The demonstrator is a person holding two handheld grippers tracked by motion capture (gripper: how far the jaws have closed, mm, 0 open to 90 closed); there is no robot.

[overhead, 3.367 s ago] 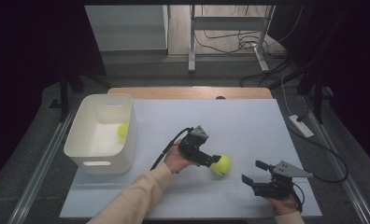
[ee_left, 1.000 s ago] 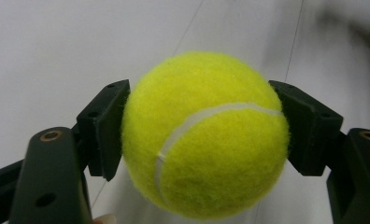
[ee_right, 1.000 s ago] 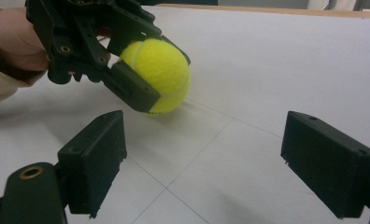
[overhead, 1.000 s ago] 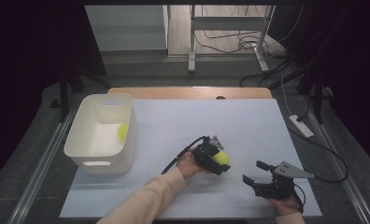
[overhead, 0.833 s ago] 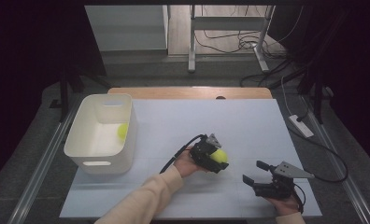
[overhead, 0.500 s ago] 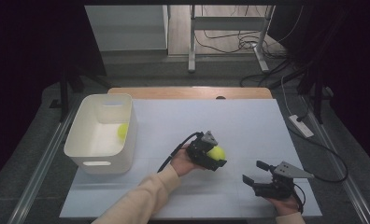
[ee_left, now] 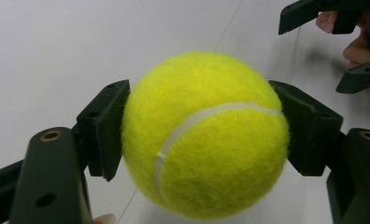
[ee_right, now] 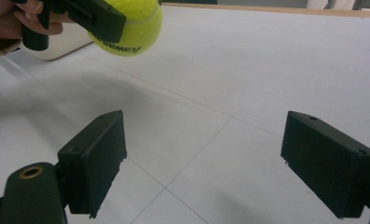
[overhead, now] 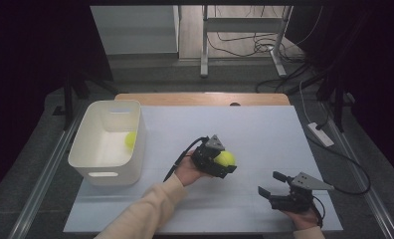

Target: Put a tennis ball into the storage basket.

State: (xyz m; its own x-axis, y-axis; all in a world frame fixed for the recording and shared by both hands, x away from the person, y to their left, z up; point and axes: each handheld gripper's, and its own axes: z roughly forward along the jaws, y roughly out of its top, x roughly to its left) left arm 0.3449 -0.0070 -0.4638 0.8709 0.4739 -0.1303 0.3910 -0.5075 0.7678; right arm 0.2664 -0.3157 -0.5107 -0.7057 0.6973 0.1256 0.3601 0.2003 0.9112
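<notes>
A dim room surrounds the white table [overhead: 264, 129], with a white bin [overhead: 105, 142] at its left side. The left gripper [overhead: 220, 162], right of the bin, pinches a tennis ball [overhead: 225, 159] that lay on the table seconds ago and now hangs lifted clear. A second ball [overhead: 130, 140] lies inside the bin, so this one probably follows. The right gripper [overhead: 272, 185], farther right of the bin, rests spread and empty.

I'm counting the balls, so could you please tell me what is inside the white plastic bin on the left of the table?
One yellow-green tennis ball lies inside the white plastic bin, against its right wall. The near wall hides part of the bin's floor.
</notes>
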